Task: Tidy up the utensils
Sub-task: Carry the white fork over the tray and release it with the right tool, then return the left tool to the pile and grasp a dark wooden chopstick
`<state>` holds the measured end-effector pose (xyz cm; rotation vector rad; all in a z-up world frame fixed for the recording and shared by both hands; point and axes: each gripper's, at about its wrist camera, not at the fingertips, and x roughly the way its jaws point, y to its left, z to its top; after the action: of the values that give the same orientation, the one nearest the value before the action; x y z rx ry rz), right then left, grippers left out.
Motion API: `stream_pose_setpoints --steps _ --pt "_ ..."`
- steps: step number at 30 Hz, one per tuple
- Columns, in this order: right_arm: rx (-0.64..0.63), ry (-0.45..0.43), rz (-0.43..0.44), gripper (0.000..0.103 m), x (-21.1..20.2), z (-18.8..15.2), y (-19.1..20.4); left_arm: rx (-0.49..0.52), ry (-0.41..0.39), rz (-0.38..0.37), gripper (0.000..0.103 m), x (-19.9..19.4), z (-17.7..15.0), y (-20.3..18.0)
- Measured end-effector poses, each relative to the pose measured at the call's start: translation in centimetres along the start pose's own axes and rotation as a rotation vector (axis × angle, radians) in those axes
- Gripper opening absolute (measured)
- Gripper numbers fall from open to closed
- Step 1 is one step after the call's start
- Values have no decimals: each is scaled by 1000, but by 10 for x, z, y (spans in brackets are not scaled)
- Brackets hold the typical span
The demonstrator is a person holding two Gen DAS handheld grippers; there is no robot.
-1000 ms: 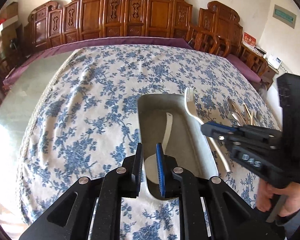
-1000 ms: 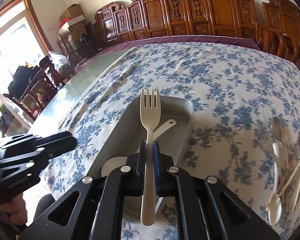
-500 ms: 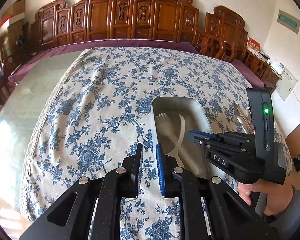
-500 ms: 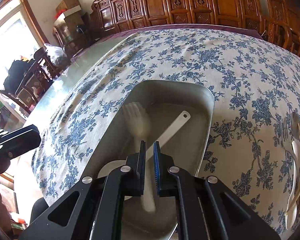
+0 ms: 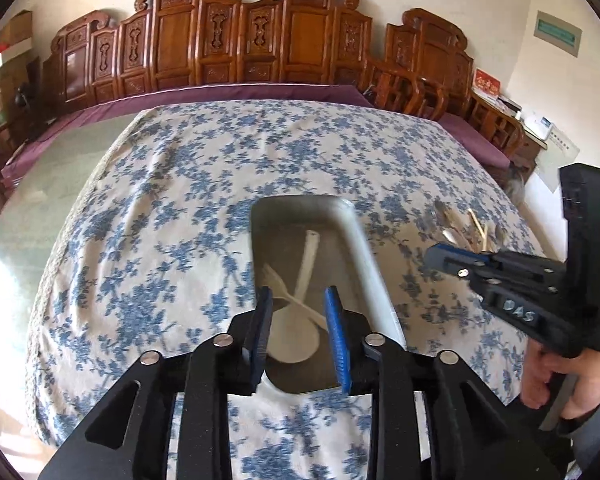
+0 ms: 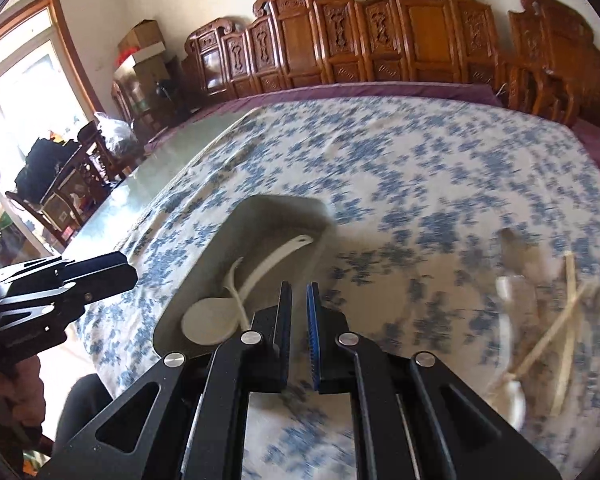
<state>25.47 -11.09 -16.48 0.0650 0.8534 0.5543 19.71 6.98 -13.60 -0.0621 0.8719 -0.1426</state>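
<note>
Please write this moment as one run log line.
tray: fork, spoon inside | left gripper: opening, empty | right gripper: shut, empty

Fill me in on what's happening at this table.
A person is sorting utensils with two hand-held grippers. A white fork and ladle already lie in the grey tray. The left gripper, just opening, hovers empty over the tray. The right gripper is shut and empty, facing the loose utensils on the tablecloth.
</note>
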Motion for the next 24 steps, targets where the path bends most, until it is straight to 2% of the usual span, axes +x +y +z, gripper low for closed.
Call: stream_pose_setpoints --steps 4,5,7,11,16,24 --pt "-5 -39 -38 10 -36 -6 -24 25 -10 -28 35 2 3 -24" --pt "-6 -45 -49 11 -43 -8 -31 31 -12 -33 37 2 3 -29" --pt "-7 -59 -83 21 -60 -15 -48 42 -13 -47 39 4 3 -42" --pt "4 -72 -152 23 -81 -29 -86 69 0 -72 39 13 2 -65" --pt "65 -65 -220 23 -90 -49 -138 102 35 -105 39 33 3 -98" --pt "85 -18 -283 23 -79 -70 -177 168 91 -143 39 70 6 -147"
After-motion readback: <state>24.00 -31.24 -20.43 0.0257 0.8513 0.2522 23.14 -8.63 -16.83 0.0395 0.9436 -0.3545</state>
